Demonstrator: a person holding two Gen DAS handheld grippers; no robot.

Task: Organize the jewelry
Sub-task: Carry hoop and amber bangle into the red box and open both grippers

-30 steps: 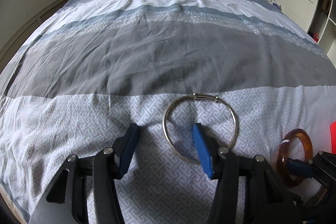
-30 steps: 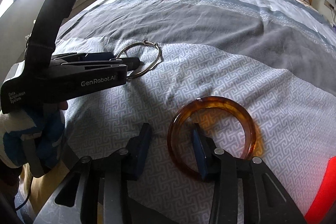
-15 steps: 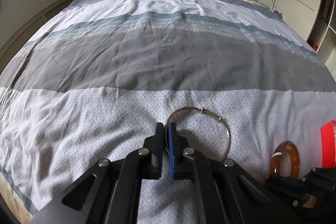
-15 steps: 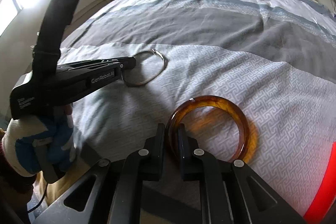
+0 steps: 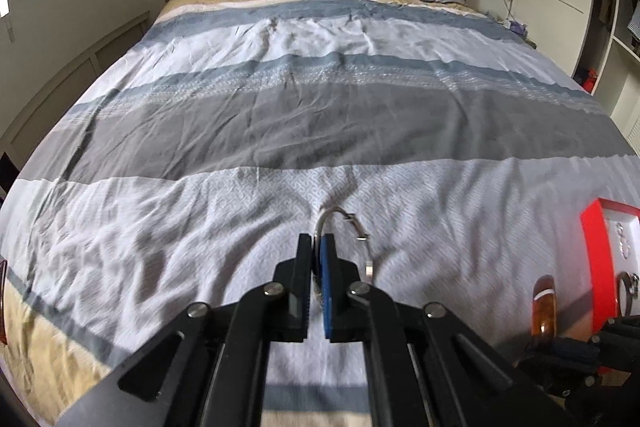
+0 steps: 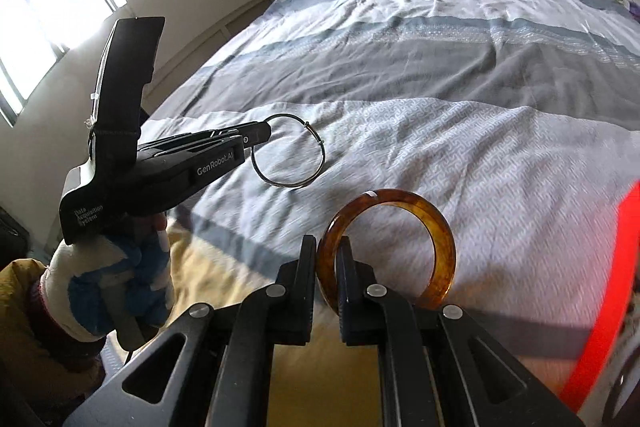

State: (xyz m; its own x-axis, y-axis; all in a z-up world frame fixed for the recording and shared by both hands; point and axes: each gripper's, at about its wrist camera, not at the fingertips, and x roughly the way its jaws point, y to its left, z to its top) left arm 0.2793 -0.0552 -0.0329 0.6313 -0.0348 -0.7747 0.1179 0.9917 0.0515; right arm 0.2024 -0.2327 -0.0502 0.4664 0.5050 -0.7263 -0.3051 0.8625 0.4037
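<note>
Bangles: 2 | L tongs (image 5: 316,259) clamp silver bangle (image 6: 288,151) | R tongs (image 6: 326,263) clamp amber bangle (image 6: 400,247)

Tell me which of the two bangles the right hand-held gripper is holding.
The amber bangle: thick, translucent brown, clamped by its rim in the right hand-held gripper. The other, a thin silver wire bangle, is pinched by the left hand-held gripper.

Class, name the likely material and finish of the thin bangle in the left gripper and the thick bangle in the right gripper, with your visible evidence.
Thin bangle: probably polished metal; silvery, wire-thin, with small wound sliding joints.
Thick bangle: glossy translucent amber-brown with darker mottling; looks like resin, plastic or amber, and the pictures cannot tell which.
</note>
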